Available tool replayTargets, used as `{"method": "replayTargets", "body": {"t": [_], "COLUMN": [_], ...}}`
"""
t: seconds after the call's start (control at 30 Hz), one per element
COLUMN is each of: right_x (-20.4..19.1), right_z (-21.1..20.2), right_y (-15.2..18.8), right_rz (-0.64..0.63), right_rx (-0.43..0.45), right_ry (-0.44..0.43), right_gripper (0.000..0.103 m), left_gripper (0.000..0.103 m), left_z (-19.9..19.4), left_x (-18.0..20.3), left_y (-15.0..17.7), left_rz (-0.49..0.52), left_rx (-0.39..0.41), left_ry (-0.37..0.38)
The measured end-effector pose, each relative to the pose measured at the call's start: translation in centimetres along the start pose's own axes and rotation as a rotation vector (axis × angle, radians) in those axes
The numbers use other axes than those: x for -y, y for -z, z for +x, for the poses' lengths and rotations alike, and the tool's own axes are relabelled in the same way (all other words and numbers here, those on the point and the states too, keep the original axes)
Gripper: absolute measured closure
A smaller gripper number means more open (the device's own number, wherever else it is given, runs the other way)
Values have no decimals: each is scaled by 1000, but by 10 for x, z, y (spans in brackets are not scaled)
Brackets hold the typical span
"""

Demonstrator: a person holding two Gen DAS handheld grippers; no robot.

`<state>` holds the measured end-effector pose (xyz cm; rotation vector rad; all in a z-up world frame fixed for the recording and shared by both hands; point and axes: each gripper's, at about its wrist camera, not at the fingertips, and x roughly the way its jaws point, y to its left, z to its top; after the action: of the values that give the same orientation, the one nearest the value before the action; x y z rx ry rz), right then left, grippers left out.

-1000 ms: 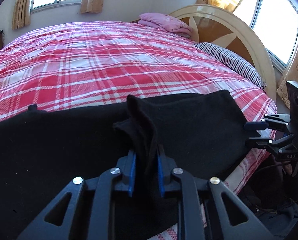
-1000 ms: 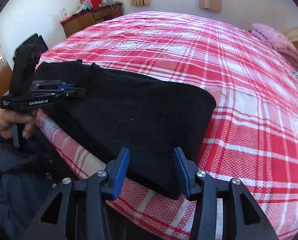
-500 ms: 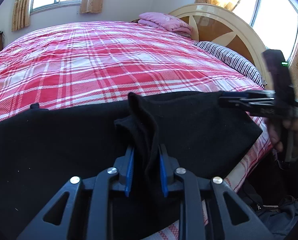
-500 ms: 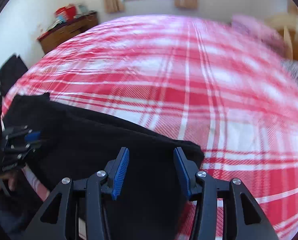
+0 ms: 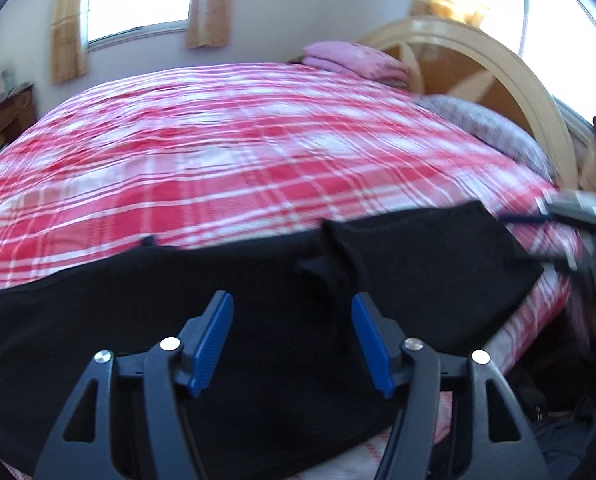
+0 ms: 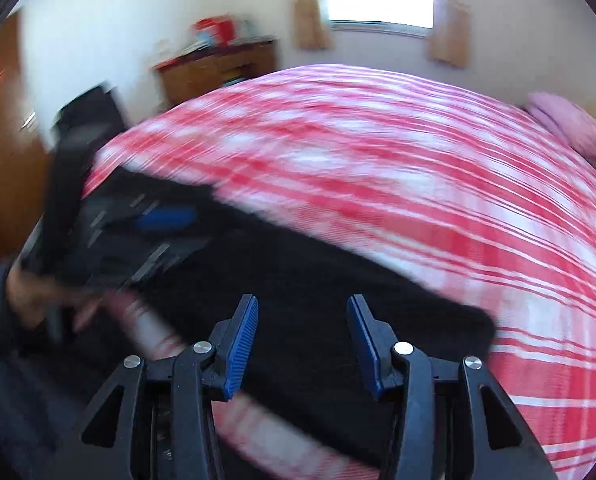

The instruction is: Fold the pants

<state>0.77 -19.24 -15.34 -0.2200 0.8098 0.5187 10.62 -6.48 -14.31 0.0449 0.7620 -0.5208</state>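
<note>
We see the black pants (image 5: 258, 320) lying flat along the near edge of the bed (image 5: 258, 152), from about 9 o'clock to about 3 o'clock in the left view. Their long side runs left to right, along the bed's edge. One short end shows at about 4 o'clock in the right view; we cannot tell if it is the waist or the legs.

Our left gripper (image 5: 292, 340) has just been opening. Its blue pads stand apart now, and a small raised fold of cloth (image 5: 330, 276) sits just past them at 12 o'clock. The pads do not press on it.

Our right gripper (image 6: 302, 340) hangs over the pants near that short end. Its pads are apart too, with nothing pinched between them.

What could go wrong? We think the raised fold may stay bunched up now that it is let go, and then the next fold would come out lumpy. The pants also lie close to the bed's edge, so a hard tug toward us could slide them off. Both views are blurry, so a quick grab could miss the cloth.
</note>
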Motion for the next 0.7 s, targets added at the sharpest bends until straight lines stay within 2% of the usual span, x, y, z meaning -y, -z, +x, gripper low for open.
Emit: {"method": "replayTargets", "body": {"t": [0.1,0.17,0.27,0.4,0.47,0.53,0.57,0.6,0.7], "right_x": [-39,-54,-54,-50,-54,-55,-53,-50,-48], "right_z": [19,31,41,50,57,60,60,57,42], "right_y": [8,12,10,8,11,14,14,13,12], "right_rz": [-125,-174,-168,-148,-152,-149,-140,-122,-110], "right_rx": [-41,-61,-68,-85,-104,-107,-106,-104,-68], "right_ry": [-50,-31,-14,-63,-51,-36,-40,-57,-75], "right_gripper": [54,54,54,54,56,72,86,93,100], "left_gripper": [37,37,37,37,37,37,37,37,37], "left_z": [1,3,6,9,8,6,6,5,3], "left_x": [-13,-13,-9,-9,-11,-14,-15,-16,-19], "left_y": [-1,1,2,4,4,3,3,3,2], "left_rz": [-54,-66,-55,-63,-74,-84,-89,-93,-105], "left_rx": [-4,-10,-17,-25,-24,-19,-17,-14,-7], "left_ry": [-14,-10,-3,4,2,1,1,0,-2]}}
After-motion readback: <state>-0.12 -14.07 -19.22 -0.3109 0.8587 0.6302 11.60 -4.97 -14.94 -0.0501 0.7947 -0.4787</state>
